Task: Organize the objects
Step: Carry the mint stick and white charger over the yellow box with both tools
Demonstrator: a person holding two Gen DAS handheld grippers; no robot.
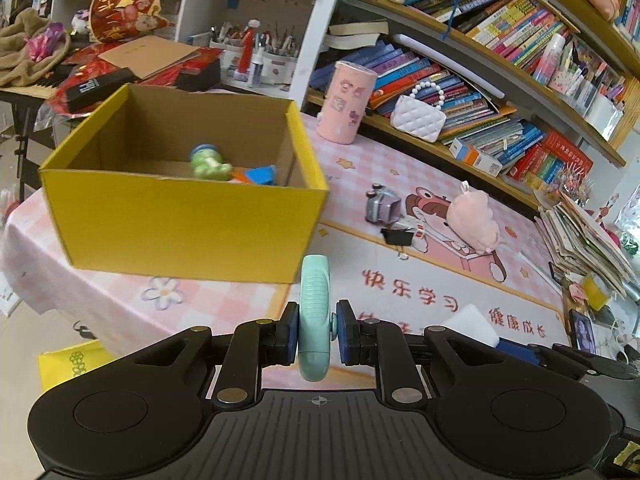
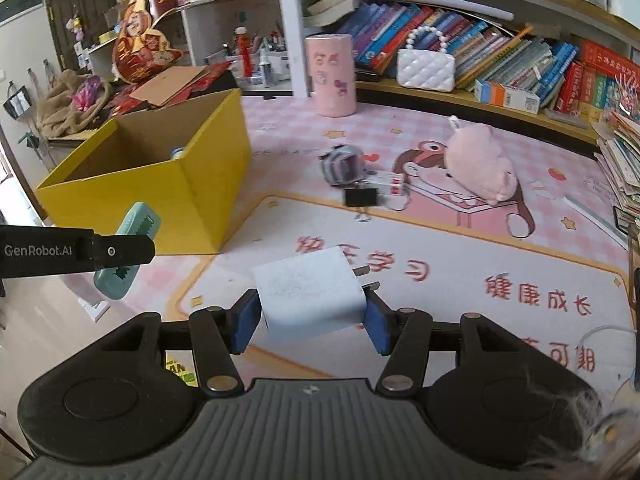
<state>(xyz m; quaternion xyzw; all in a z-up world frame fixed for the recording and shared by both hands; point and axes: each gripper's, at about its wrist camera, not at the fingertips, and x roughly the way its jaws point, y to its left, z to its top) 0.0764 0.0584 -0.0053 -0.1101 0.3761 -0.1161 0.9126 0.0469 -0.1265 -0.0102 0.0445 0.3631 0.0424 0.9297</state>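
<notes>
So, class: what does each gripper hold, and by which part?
The left gripper clamps a teal clip across its flat sides, near the middle. The right gripper pinches a white charger plug by its two side faces.

- The left gripper (image 1: 317,334) is matte black plastic, with blue rubber pads (image 1: 291,334) on its two fingers.
- Round brass-coloured pivot pins sit on its linkage arms; two large round discs flank a ribbed grey centre plate with a small crosshair mark.
- The right gripper (image 2: 311,322) has the same build: black body, blue pads (image 2: 244,322), silvery pins.
- Seen from the right wrist, the left finger's side reads "GenRobot.AI" in white, beside one small screw.
</notes>
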